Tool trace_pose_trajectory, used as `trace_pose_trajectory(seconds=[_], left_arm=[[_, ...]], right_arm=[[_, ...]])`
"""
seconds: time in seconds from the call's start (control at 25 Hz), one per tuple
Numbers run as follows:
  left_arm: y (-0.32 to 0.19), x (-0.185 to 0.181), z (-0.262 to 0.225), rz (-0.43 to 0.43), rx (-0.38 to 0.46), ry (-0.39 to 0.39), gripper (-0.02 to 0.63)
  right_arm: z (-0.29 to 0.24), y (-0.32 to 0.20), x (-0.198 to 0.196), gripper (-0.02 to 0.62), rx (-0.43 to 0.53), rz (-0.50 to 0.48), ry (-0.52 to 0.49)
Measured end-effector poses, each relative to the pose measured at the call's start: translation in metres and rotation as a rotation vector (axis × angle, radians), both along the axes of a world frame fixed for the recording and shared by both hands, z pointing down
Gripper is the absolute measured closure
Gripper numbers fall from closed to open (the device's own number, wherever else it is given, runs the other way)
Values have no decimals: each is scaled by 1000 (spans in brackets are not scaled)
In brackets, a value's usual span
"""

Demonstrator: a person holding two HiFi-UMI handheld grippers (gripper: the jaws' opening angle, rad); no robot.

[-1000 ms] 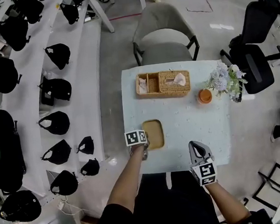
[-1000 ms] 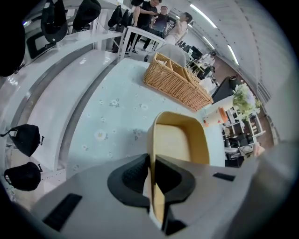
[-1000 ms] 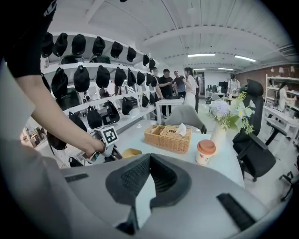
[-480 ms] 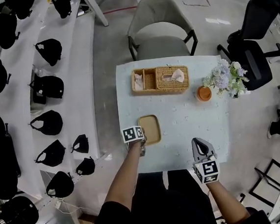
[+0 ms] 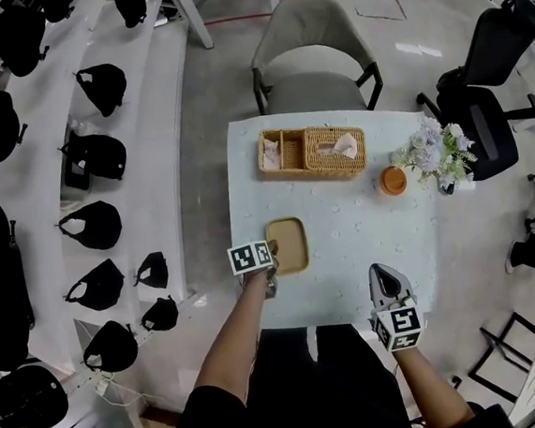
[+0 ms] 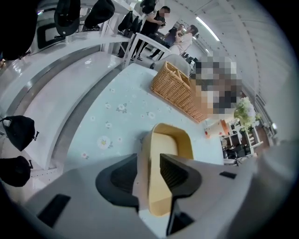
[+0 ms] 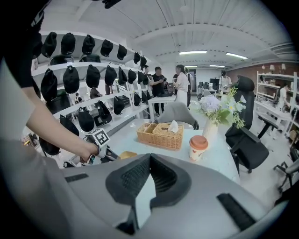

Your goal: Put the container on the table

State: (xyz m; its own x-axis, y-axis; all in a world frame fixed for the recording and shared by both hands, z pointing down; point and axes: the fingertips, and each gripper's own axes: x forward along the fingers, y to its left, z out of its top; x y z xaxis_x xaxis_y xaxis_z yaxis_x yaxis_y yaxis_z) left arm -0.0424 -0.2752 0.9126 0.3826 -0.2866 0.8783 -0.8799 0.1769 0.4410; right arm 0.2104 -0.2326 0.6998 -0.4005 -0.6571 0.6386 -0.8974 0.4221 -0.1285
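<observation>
The container [image 5: 287, 245] looks like smooth, dull plastic. The basket [image 5: 312, 153] is rough woven straw. The table [image 5: 355, 247] looks smooth.

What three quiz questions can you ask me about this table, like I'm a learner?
1. True or false: the tan container sits on the table.
2. What sticks out of the wicker basket? A. a tissue B. a spoon C. a banana
3. Fill in: the paper cup stands beside a vase of ____.

Key: 1 true; 2 A; 3 flowers.
</observation>
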Motion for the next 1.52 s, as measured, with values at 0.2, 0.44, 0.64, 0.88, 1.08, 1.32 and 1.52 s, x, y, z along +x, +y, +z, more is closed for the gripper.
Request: trace_pose_trajectory(seconds=[0.2, 0.44, 0.64, 0.88, 1.08, 1.32, 1.52], left_arm=[[2, -8, -42, -5, 100, 25, 463], [25, -15, -114, -25, 255, 103, 463], [44, -12, -184, -49, 411, 131, 465], [53, 4, -288, 45, 684, 83, 467], [62, 17, -357, 123, 868, 23, 570], [57, 7, -395, 102, 923, -64, 591], [48, -3, -423, 64, 947, -131, 592]], right_arm=[[-14, 3, -9, 597, -16, 49, -69], [-40, 6, -10, 597, 27, 69, -75], [-70, 19, -17, 597, -1, 80, -90], [-117, 11, -33, 597, 63, 46, -123], [-142, 3, -31, 597, 147, 20, -109], [-162, -9, -28, 597, 207, 27, -130], [-193, -20, -19, 597, 280, 38, -130]])
